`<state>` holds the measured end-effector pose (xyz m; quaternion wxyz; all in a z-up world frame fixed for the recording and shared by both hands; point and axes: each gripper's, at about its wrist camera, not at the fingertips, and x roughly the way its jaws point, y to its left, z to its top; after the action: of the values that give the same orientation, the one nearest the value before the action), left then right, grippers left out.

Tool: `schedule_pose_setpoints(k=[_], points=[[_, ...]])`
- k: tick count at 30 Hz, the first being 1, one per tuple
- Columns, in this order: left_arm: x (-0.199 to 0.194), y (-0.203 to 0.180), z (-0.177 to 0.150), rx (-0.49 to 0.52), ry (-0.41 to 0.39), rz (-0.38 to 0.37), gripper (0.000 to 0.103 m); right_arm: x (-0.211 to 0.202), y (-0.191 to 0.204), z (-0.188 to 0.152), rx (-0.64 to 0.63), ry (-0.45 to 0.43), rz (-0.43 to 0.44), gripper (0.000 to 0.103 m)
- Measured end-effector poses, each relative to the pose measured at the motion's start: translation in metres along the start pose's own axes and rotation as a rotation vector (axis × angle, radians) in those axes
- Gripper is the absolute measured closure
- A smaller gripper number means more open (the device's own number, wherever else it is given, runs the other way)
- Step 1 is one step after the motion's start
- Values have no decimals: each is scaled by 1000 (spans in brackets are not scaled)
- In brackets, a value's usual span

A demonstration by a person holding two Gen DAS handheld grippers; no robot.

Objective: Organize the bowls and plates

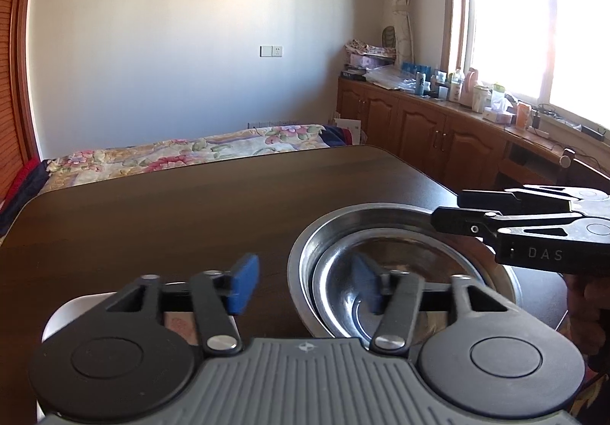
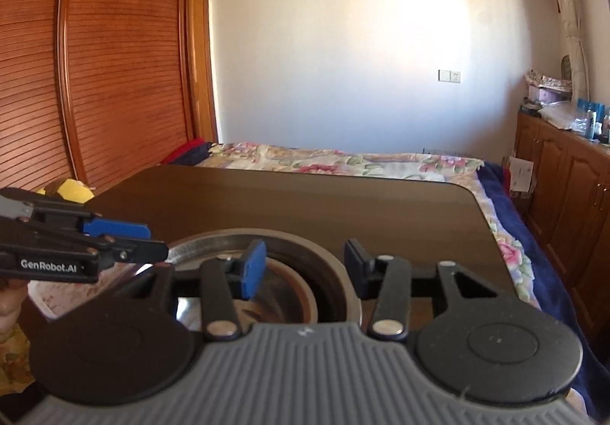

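Note:
Two steel bowls are nested on the dark wooden table: the outer bowl [image 1: 305, 253] [image 2: 328, 257] holds a smaller inner bowl [image 1: 343, 295] [image 2: 293, 295]. My left gripper [image 1: 305, 282] is open, its jaws astride the bowls' left rim, one finger outside and one inside. My right gripper [image 2: 303, 266] is open too, its jaws astride the right rim. Each gripper shows from the side in the other's view, the right gripper [image 1: 450, 219] and the left gripper [image 2: 152, 242]. A white plate with a pink pattern [image 1: 179, 322] [image 2: 42, 295] lies left of the bowls, mostly hidden.
The table [image 1: 190, 203] stretches away from me with rounded far corners. Beyond it lies a bed with a floral cover [image 1: 183, 150]. Wooden cabinets [image 1: 419, 127] with clutter stand at the right under a window. A wooden wardrobe [image 2: 95, 62] stands at the left.

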<state>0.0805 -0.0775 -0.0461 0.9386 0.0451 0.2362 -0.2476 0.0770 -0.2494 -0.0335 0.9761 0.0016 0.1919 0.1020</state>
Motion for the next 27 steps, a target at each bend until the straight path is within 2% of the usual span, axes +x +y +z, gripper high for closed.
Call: schedule_pose_setpoints(k=[7, 9, 12, 15, 27], points=[[2, 1, -6, -21, -10, -7, 15, -1, -5, -11, 43, -19, -32, 55], [2, 1, -7, -33, -14, -8, 15, -1, -6, -15, 53, -27, -38, 49], [4, -1, -10, -39, -8, -24, 15, 0, -8, -21, 67, -38, -47, 46], [5, -1, -13, -45, -7, -21, 16, 3, -10, -28, 94, -39, -47, 44], [7, -4, -20, -52, 13, -24, 40, 5, -8, -43, 144, -42, -42, 44]])
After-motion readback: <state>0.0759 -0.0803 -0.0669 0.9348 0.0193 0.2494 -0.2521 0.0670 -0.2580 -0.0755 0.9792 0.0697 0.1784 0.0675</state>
